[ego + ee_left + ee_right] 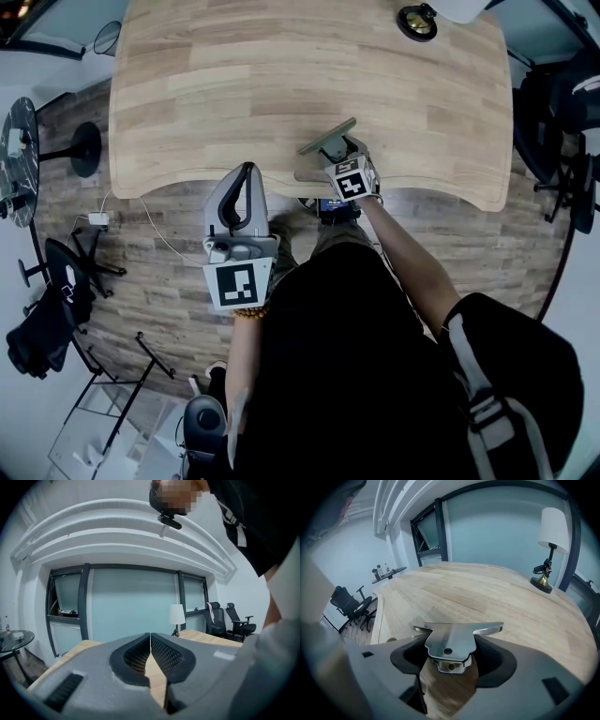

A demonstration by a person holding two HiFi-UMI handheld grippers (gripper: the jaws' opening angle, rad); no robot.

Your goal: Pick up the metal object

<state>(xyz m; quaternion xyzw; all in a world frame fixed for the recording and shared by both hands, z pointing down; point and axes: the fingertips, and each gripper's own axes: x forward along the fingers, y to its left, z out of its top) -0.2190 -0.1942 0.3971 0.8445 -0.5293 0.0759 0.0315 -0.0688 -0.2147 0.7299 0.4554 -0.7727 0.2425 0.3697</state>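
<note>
Right claw (pixel 451 654) pinches the flat, shiny T-shaped metal piece (pixel 451 637); I see it held over the near edge of the pale wooden table (pixel 281 84). Left claw (pixel 150 649) is pressed together, empty, just off that edge.

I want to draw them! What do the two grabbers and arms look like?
Both the left gripper and right gripper are grey plastic with black textured pads. Each carries a white cube printed with black squares. The person wears a black top and a brown bead bracelet.
</note>
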